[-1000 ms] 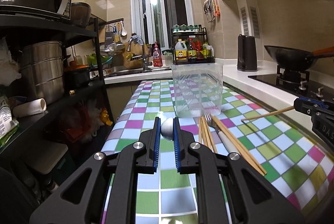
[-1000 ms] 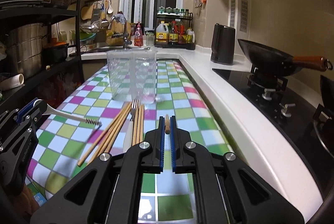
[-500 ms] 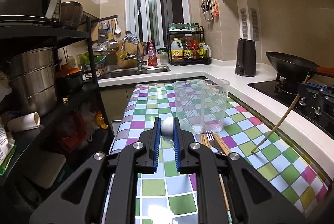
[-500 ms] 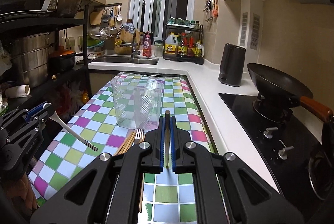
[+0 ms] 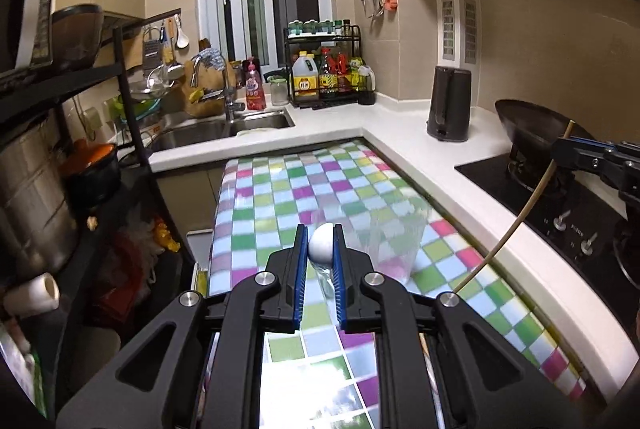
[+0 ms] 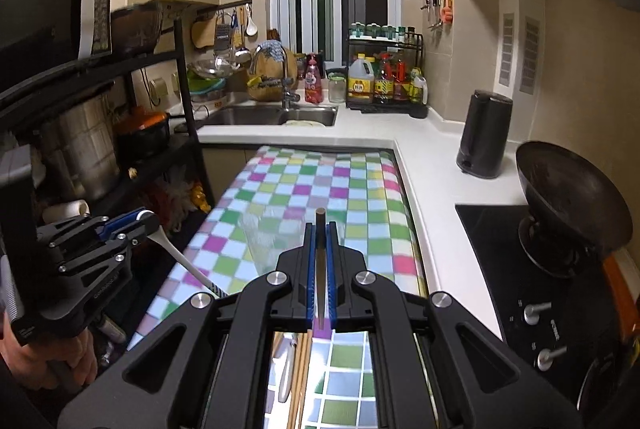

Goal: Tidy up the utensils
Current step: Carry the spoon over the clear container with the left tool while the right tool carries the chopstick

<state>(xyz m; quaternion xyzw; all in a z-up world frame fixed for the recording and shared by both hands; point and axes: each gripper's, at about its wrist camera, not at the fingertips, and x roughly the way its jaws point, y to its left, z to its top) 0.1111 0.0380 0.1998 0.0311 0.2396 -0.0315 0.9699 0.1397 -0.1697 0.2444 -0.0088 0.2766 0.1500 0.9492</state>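
Black kettle [image 6: 484, 135] on white counter [image 6: 424, 153] — wok [image 6: 568, 197] on hob, sink [image 6: 272, 116] beyond.

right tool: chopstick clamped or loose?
Clamped. The right tool is shut on the chopstick, blue pads tight against both sides. In the left wrist view the stick hangs from it above the checkered table.

Dim warm kitchen, window glare, motion-blurred tablecloth [image 5: 304, 189], fisheye-bent dark edges

A home kitchen: sink [image 6: 276, 115], gas stove with wok [image 6: 568, 197], condiment rack [image 6: 384, 77], microwave [image 6: 52, 21].
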